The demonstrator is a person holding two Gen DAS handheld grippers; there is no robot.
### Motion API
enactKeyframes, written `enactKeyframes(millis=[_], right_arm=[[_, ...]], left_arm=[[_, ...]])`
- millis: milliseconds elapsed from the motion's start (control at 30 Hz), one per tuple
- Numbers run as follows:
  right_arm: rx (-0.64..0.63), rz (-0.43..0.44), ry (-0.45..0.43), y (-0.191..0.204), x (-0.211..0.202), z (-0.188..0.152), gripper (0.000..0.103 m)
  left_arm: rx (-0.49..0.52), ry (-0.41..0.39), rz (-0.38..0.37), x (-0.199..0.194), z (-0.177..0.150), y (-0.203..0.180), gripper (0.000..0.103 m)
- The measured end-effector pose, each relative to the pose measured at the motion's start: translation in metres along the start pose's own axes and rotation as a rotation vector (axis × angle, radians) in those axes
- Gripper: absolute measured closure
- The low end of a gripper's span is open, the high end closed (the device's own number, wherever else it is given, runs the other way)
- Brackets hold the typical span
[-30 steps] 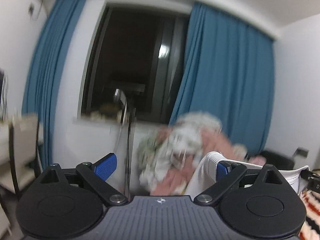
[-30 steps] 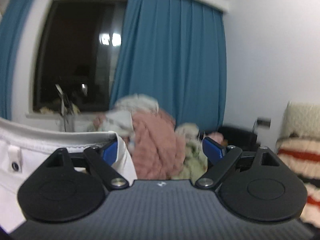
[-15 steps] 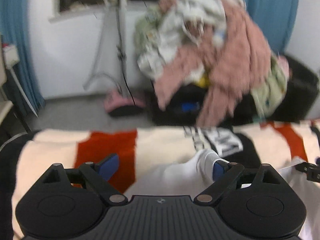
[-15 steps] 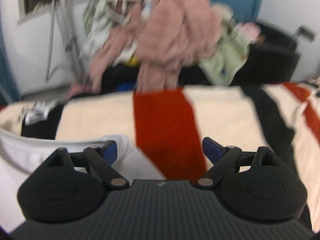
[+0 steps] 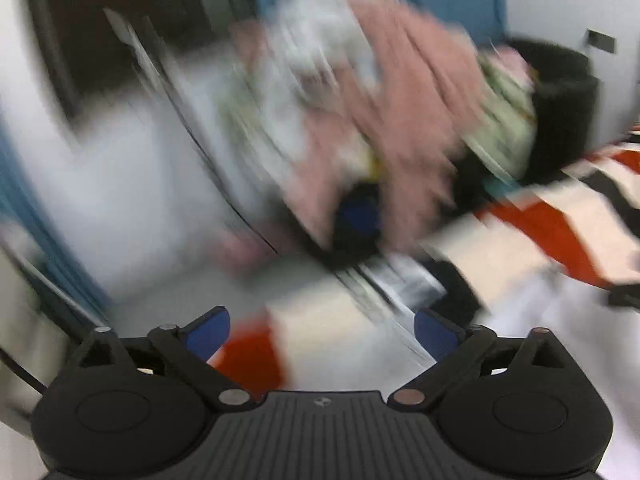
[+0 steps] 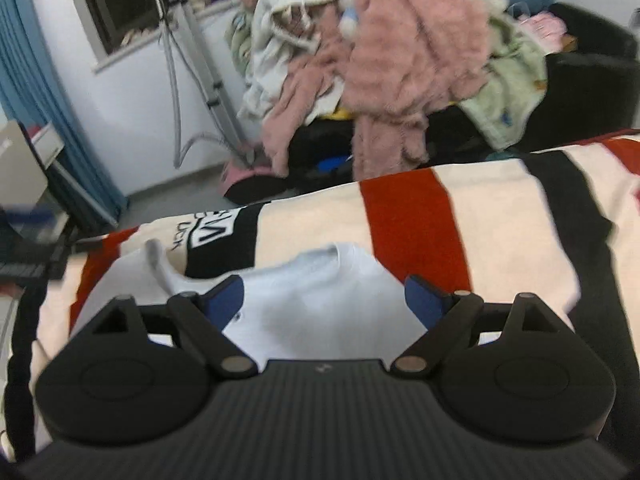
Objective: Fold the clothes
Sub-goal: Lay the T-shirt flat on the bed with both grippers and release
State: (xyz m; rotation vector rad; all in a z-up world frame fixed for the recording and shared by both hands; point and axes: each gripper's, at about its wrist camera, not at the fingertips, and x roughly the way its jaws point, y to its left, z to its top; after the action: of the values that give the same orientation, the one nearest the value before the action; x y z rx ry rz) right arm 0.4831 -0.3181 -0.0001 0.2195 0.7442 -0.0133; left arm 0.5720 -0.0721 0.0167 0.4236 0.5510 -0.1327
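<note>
A white garment (image 6: 320, 276) lies spread on a bed's striped blanket (image 6: 412, 220), one narrow end reaching toward the blanket's black logo patch. My right gripper (image 6: 324, 300) hovers just over the garment, open, with its blue pads wide apart and the cloth below them. The left wrist view is badly blurred. There my left gripper (image 5: 320, 328) is open and its jaws are still opening. Between them is only the blanket (image 5: 540, 224). The white garment (image 5: 560, 320) shows to its right.
Beyond the bed, a heap of pink, white and green clothes (image 6: 400, 60) covers a black armchair (image 6: 592, 80). A metal stand with a hose (image 6: 192, 60) rises by the window wall, and blue curtains (image 6: 40, 100) hang at the left. A strip of floor runs between bed and wall.
Both views have tipped down from the window to the bed. The white garment that hung against a finger of each gripper now lies on the blanket, free of the left gripper.
</note>
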Motion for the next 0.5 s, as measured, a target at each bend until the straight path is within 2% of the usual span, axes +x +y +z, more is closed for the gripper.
enactKeyframes(millis=[100,200,333,400,500], right_arm=[[0.036,-0.006,-0.077,0.003,-0.048,-0.046,0.015],[0.048,0.006,-0.131,0.005,-0.094,-0.093,0.015],[0.045,0.014,-0.202,0.006,-0.153,-0.149,0.015],[0.037,0.027,-0.233,0.008,-0.177,-0.173,0.015],[-0.004,0.006,-0.299,0.01,-0.21,-0.205,0.015]], left_arm=[[-0.046,-0.013,-0.018,-0.026,-0.021,-0.006,0.0],[-0.101,-0.025,-0.027,-0.069,-0.051,-0.014,0.0],[-0.209,-0.055,-0.055,-0.153,-0.101,-0.016,0.0],[-0.278,-0.058,-0.063,-0.219,-0.132,-0.013,0.0],[-0.379,-0.067,-0.049,-0.276,-0.171,-0.008,0.0]])
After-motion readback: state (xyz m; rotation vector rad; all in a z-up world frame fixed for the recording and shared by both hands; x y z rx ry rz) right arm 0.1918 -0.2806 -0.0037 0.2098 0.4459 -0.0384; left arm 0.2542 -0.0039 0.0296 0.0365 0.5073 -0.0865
